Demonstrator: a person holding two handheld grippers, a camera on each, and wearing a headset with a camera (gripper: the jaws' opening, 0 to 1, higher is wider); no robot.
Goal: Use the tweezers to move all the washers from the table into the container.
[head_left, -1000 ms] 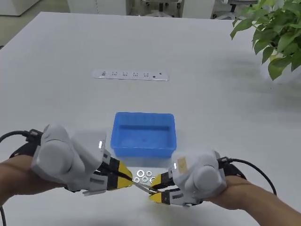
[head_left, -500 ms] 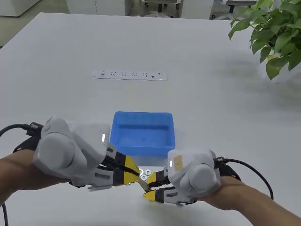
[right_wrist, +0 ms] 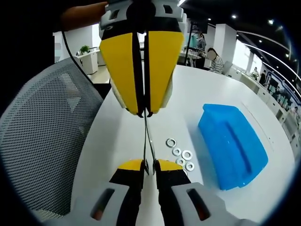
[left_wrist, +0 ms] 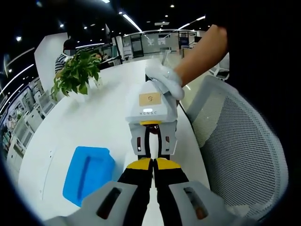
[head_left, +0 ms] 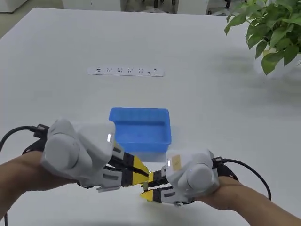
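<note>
The washers (right_wrist: 177, 151), about five small metal rings, lie in a loose group on the white table (right_wrist: 113, 146), near the blue container (right_wrist: 233, 146) but not touching it. None is visible inside the container, so I judge that the moving is not yet begun. Just beside the washers, a little above the table, are the tweezers (right_wrist: 146, 141), a thin metal tool that runs between the two grippers. The right gripper (right_wrist: 148, 166) has its jaws closed on one end of it. The left gripper (right_wrist: 143, 113) faces it tip to tip and has its jaws pressed together on the other end. So both hold the same tool at once, and it looks to me like a passing of the tool or a correction of the grip. The risk, in my opinion, is here: if one gripper lets go before the other holds firmly, the tweezers can slip, turn in the jaws, or fall on the washers and scatter them. If both pull in different directions, the thin legs can bend. About the pose: in the head view the two grippers are low over the table on the near side of the container, pointing inward at each other, with a forearm coming in from each side. Farther away on the table are a power strip (head_left: 124, 71) and a plant (head_left: 268, 28).
</note>
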